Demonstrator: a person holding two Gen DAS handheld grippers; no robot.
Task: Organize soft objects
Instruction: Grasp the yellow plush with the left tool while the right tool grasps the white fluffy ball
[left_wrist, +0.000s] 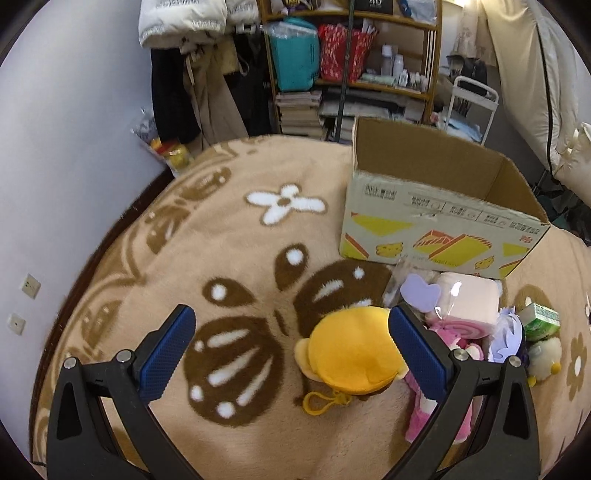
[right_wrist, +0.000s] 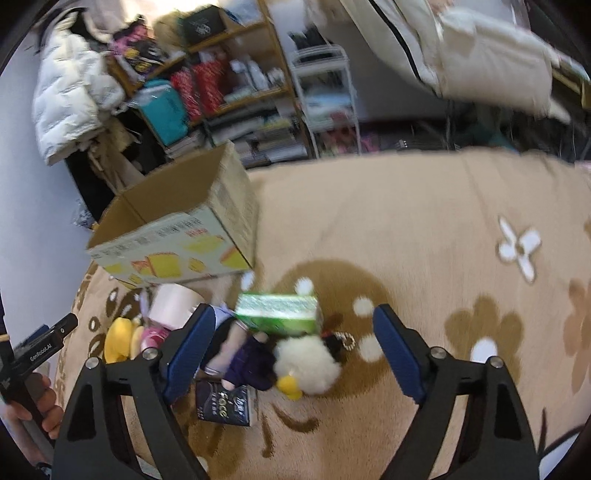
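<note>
Between the spread fingers of the left gripper (left_wrist: 291, 341) lies a yellow plush (left_wrist: 351, 350), close to its right pad and gripped by neither. Right of it sit a pink toy (left_wrist: 458, 334) and a pink cube (left_wrist: 469, 302). The right gripper (right_wrist: 293, 345) also gapes wide over a white fluffy duck (right_wrist: 308, 363) and a green carton (right_wrist: 279, 314). Beyond both stands an open cardboard box (left_wrist: 436, 218) on the tan blanket (left_wrist: 236, 251).
</note>
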